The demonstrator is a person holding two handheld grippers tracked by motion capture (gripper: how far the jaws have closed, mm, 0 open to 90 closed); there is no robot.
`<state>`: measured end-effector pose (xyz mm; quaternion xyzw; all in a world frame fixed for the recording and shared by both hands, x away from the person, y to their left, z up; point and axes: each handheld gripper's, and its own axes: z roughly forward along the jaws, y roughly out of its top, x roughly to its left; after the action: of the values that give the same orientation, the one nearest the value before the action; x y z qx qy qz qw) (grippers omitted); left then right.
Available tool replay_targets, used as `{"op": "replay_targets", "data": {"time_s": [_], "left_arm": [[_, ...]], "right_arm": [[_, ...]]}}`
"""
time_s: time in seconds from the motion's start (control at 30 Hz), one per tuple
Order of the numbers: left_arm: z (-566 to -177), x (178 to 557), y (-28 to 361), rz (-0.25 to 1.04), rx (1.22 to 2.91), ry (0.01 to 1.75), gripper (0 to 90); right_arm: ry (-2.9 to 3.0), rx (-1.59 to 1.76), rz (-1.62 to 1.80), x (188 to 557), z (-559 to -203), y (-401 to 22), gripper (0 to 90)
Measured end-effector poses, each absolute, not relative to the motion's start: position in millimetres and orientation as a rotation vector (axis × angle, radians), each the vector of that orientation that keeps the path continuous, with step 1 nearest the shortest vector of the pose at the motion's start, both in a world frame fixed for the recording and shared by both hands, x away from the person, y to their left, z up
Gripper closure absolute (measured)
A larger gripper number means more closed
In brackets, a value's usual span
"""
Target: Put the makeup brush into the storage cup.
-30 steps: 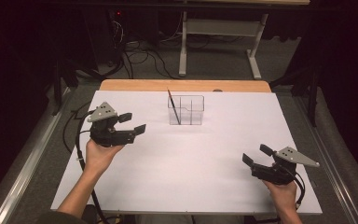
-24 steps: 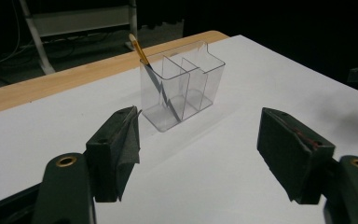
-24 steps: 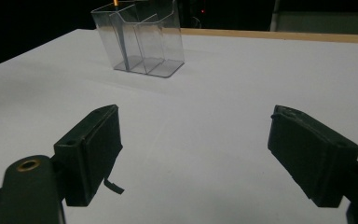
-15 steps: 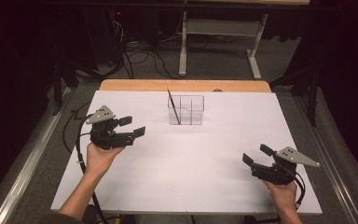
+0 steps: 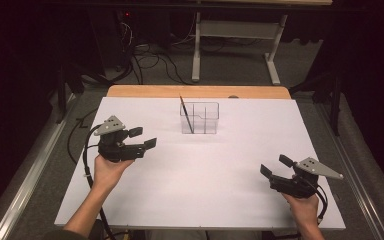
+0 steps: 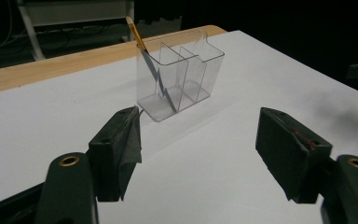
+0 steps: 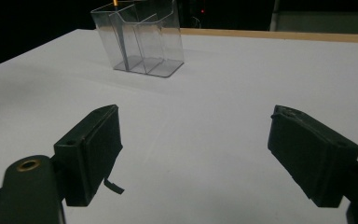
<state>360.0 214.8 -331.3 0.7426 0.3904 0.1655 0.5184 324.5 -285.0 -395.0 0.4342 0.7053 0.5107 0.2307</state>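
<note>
Ahead of the left gripper (image 5: 143, 138) at two o'clock, clear organizer (image 5: 200, 118) holding a pencil (image 5: 186, 114), well apart, jaws spread, right gripper (image 5: 275, 166) spread too.

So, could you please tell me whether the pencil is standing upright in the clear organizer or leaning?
Leaning: the pencil slants across the end compartment of the clear organizer, its top against the rim.

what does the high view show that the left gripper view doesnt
High view alone: both hands with the left gripper and right gripper seen whole, open and empty, the white table edge to edge, the floor cables. Left gripper view alone: the clear organizer's dividers up close and the pencil's orange upper end. Both: the clear organizer with the pencil leaning in an end compartment.
</note>
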Motion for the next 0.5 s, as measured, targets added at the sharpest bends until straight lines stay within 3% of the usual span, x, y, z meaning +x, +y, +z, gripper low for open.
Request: {"op": "replay_targets", "data": {"time_s": [0.5], "left_arm": [[-344.6,360.0,212.0,0.403,1.809,0.954,30.8]], "right_arm": [[1.949,1.185,1.399,324.7,-395.6,-284.3,18.8]]}}
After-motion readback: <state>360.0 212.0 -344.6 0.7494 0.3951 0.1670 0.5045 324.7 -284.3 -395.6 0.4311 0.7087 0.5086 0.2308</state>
